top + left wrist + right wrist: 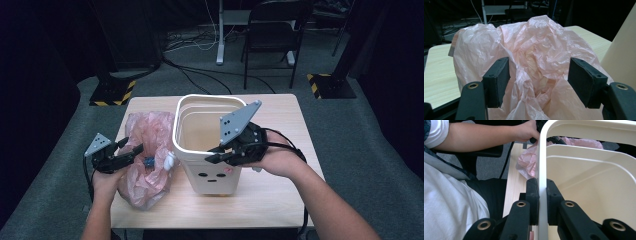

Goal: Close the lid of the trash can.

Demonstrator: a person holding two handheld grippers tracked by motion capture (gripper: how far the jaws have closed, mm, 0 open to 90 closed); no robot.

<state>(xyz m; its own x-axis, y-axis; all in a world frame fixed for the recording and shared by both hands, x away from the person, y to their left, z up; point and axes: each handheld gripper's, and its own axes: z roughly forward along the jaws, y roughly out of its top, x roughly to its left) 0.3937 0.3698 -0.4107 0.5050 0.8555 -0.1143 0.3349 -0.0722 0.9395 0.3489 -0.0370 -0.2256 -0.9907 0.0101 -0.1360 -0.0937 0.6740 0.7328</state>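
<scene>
A cream plastic bin [216,176] with a small face on its front stands in the middle of the wooden table [280,187]. My right gripper [214,154] is shut on the bin's near rim; in the right gripper view the two pads [533,200] clamp the thin rim of the bin [586,182] from both sides. A crumpled pink plastic bag [145,132] lies left of the bin. My left gripper [129,148] hovers at its near side, open. In the left gripper view the bag [536,45] bulges between the wide-spread jaws of that gripper [540,82], and the pads [499,80] do not press it.
A small blue item [148,161] and a white one [170,160] lie at the bag's edge near the bin. The bin's wall [624,50] rises close on the right in the left gripper view. A chair [272,30] and floor cables lie beyond the table.
</scene>
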